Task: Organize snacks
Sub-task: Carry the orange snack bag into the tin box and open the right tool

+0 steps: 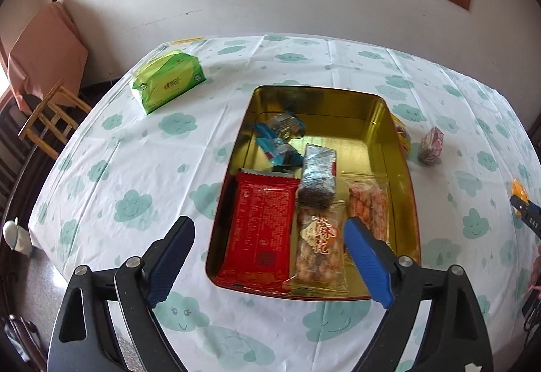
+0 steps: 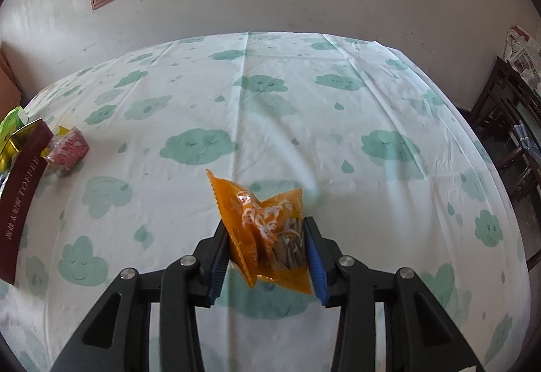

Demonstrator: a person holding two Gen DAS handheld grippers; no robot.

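Observation:
A gold-lined tin (image 1: 402,169) lies on the cloud-print tablecloth. It holds a red packet (image 1: 260,230), a clear bag of nut snacks (image 1: 318,247), a bag of twisted sticks (image 1: 368,203), a dark silvery packet (image 1: 318,176) and two blue packets (image 1: 280,125). My left gripper (image 1: 268,226) hangs open over the tin's near end, touching nothing. My right gripper (image 2: 265,225) is shut on an orange snack packet (image 2: 263,223), held above the cloth. A pink wrapped snack (image 2: 67,149) and a yellow packet (image 2: 64,132) lie beside the tin's maroon wall (image 2: 23,182).
A green tissue pack (image 1: 169,81) sits at the table's far left. A wooden chair (image 1: 47,118) stands off the left edge and dark wooden furniture (image 2: 507,122) off the right. The wall with a window runs behind the table.

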